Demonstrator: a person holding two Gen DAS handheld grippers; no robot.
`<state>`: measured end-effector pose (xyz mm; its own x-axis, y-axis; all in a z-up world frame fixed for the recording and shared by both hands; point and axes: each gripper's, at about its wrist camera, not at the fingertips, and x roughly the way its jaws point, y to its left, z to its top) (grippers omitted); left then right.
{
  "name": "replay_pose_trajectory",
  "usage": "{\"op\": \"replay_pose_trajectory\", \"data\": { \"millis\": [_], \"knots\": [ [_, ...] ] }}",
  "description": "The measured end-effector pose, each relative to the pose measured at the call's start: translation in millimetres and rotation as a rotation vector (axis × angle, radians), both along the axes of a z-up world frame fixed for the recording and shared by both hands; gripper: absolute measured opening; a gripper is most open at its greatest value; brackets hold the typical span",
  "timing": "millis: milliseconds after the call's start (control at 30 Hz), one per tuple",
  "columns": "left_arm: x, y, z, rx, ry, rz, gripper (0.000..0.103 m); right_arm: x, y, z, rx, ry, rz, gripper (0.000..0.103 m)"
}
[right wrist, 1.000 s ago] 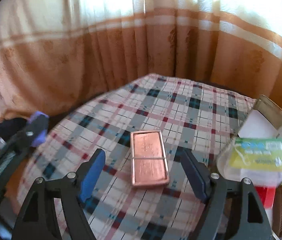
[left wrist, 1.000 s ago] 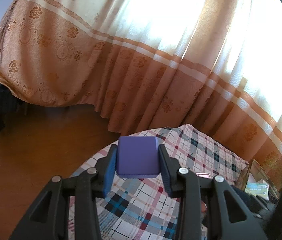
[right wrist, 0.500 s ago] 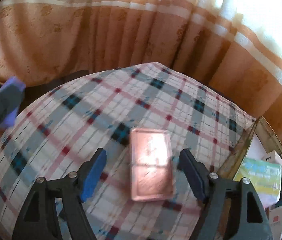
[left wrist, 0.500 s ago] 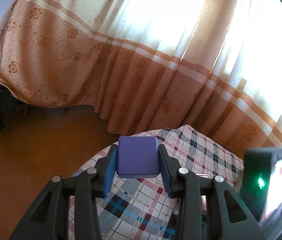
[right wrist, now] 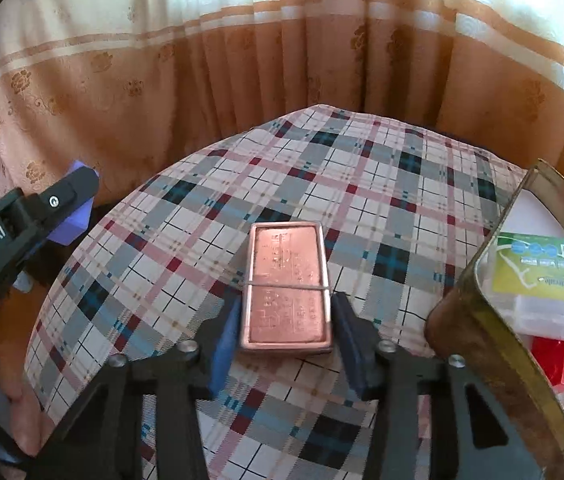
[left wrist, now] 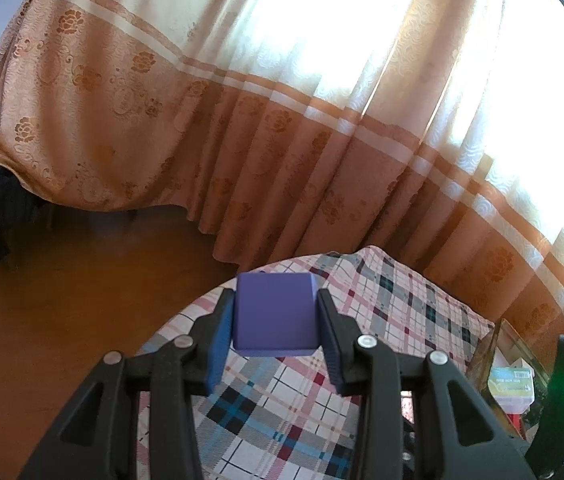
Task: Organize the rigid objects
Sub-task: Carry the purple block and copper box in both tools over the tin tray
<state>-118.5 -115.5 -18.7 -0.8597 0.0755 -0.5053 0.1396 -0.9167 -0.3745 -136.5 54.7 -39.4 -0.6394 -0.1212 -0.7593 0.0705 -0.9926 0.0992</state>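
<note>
Right claw [right wrist: 284,330] nearer one copper tin [right wrist: 287,290]

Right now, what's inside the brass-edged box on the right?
In the brass-edged box: a clear plastic case with a green label on top, a red item beneath it, white packaging behind. The case and the box wall cover whatever lies deeper.

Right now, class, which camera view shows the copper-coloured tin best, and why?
The right wrist view: the copper-coloured tin lies whole on the checked tablecloth, between the closing jaws of the right gripper. In the left wrist view the left gripper and its purple block hide it almost entirely.
</note>
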Motion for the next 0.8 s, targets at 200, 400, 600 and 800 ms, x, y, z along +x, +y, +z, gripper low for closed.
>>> {"op": "replay_pose_trajectory", "data": {
  "millis": [200, 400, 600, 800],
  "knots": [
    [2.7, 7.4, 2.9, -0.011, 0.026, -0.04, 0.039, 24.2, 12.0, 19.2, -0.077, 0.116, -0.032, 0.047],
    [4.7, 20.2, 7.9, -0.062, 0.042, -0.061, 0.039, 57.9, 19.4, 42.4, -0.061, 0.246, -0.084, 0.047],
    [12.3, 34.0, 8.1, -0.077, 0.029, -0.082, 0.039, 84.9, 37.3, 50.5, -0.03, 0.322, -0.137, 0.047],
    [25.2, 57.9, 13.6, -0.107, 0.031, -0.123, 0.039, 105.4, 60.0, 50.7, -0.054, 0.335, -0.186, 0.047]
  ]
}}
